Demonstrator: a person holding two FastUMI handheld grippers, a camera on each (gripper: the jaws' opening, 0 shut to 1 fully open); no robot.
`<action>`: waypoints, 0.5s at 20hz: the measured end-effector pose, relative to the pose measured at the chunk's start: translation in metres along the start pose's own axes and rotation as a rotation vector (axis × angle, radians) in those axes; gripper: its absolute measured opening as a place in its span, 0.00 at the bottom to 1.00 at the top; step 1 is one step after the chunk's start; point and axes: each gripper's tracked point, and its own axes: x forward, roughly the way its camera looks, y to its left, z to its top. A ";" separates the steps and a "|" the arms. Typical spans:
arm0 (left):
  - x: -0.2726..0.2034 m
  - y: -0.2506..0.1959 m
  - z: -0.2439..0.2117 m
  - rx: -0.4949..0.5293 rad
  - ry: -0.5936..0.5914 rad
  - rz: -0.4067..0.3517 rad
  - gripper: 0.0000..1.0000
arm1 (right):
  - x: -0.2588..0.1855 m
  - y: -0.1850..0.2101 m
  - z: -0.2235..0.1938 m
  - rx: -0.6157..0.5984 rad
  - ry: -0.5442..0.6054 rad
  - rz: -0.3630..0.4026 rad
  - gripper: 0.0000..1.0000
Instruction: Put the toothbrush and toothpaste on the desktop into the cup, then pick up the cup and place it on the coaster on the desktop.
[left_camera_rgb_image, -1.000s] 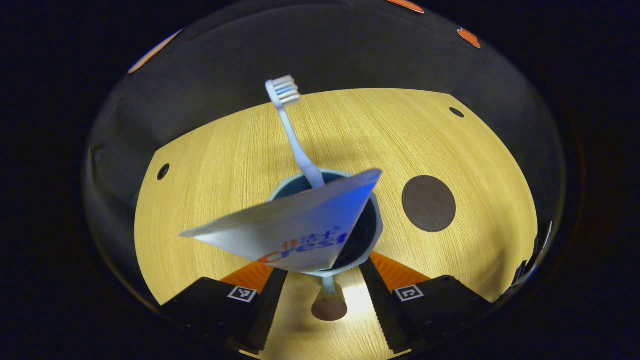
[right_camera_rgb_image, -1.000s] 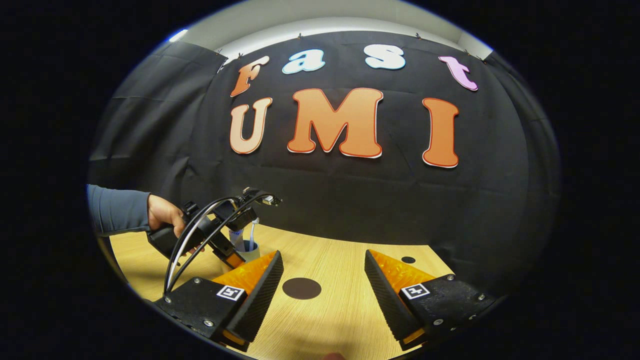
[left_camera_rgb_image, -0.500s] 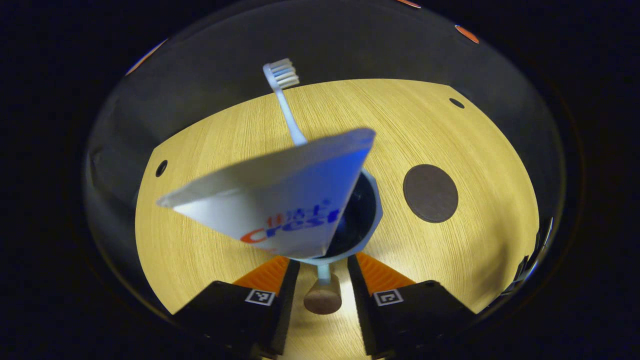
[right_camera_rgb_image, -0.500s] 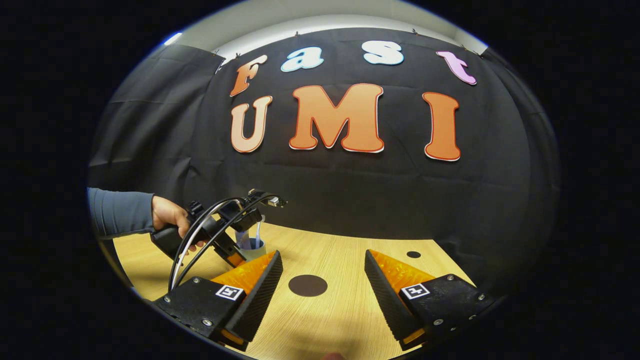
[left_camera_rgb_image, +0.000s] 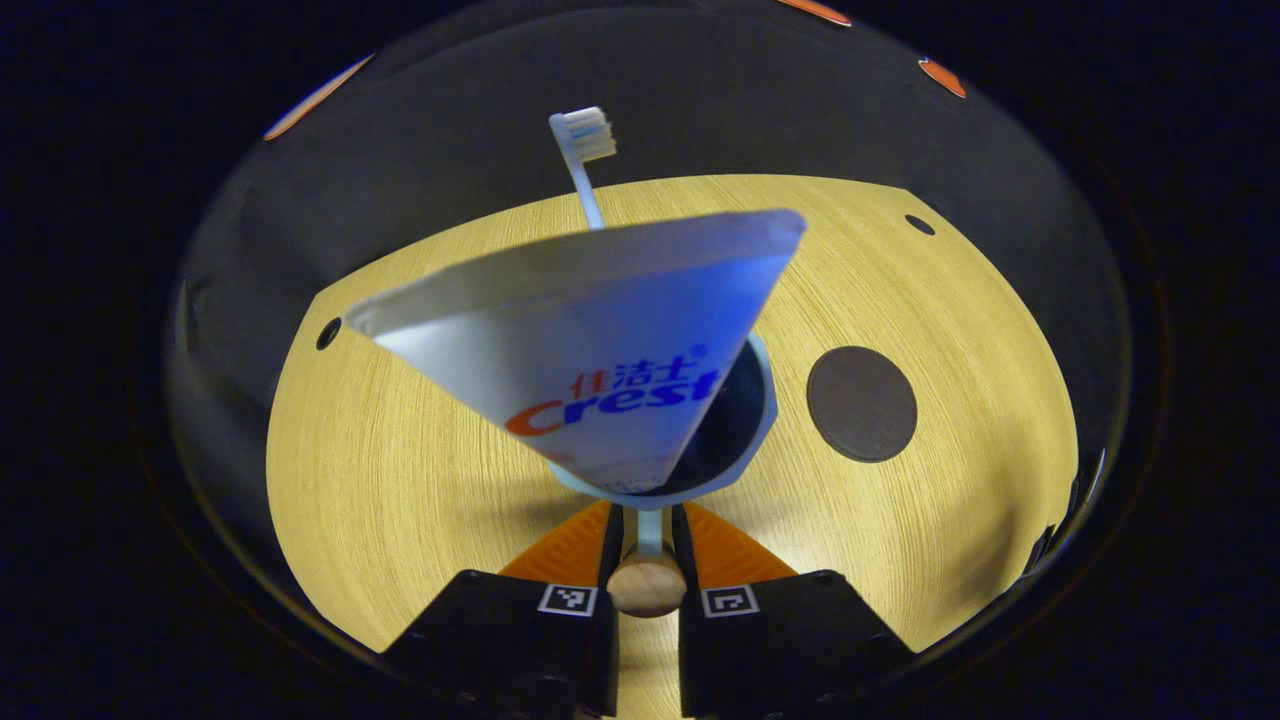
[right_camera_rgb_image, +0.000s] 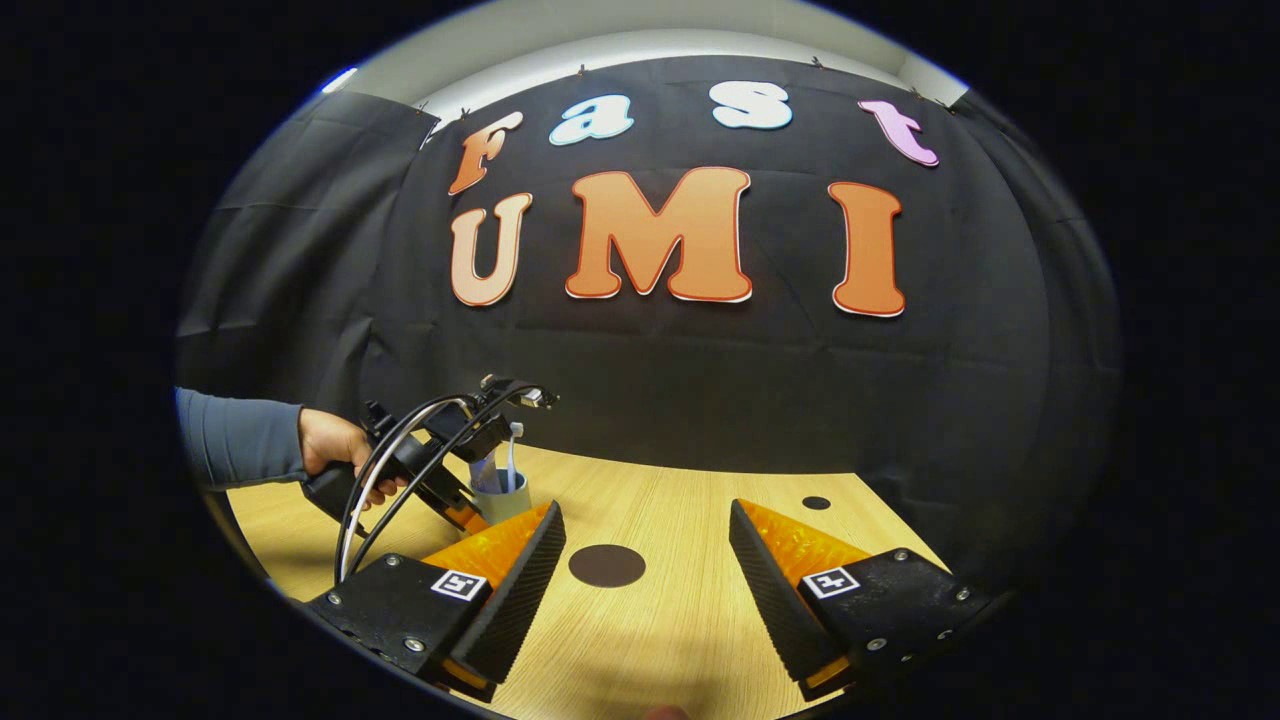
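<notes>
The pale blue cup (left_camera_rgb_image: 762, 425) holds a white toothpaste tube (left_camera_rgb_image: 600, 340) and a white toothbrush (left_camera_rgb_image: 585, 135) that sticks up behind it. My left gripper (left_camera_rgb_image: 647, 530) is shut on the cup's thin handle, which ends in a wooden knob (left_camera_rgb_image: 647, 588). To the right of the cup the dark round coaster (left_camera_rgb_image: 861, 404) lies on the wooden desktop (left_camera_rgb_image: 400, 500). In the right gripper view, my right gripper (right_camera_rgb_image: 647, 560) hovers open over the desktop with the coaster (right_camera_rgb_image: 607, 565) ahead between its fingers. The cup (right_camera_rgb_image: 505, 497) and the left gripper (right_camera_rgb_image: 450, 495) are to the left there.
A person's hand (right_camera_rgb_image: 330, 445) and grey sleeve hold the left gripper, with black cables looping over it. Small dark holes (left_camera_rgb_image: 327, 333) (left_camera_rgb_image: 919, 224) mark the desktop's far corners. The black cloth wall (right_camera_rgb_image: 700, 400) stands right behind the desk.
My left gripper's fingers have gone from wide open to shut on the cup's handle. The cup with the tube looms closer and higher in the left gripper view. The right gripper barely moved.
</notes>
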 end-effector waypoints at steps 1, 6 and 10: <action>-0.012 -0.006 0.000 0.009 -0.016 -0.004 0.24 | -0.001 -0.002 -0.001 0.000 0.002 -0.007 0.99; -0.082 -0.072 0.049 0.075 -0.086 -0.051 0.23 | -0.010 -0.012 -0.007 0.008 0.008 -0.027 0.99; -0.063 -0.127 0.042 0.132 -0.092 -0.084 0.23 | -0.016 -0.024 -0.008 0.001 0.016 -0.040 0.99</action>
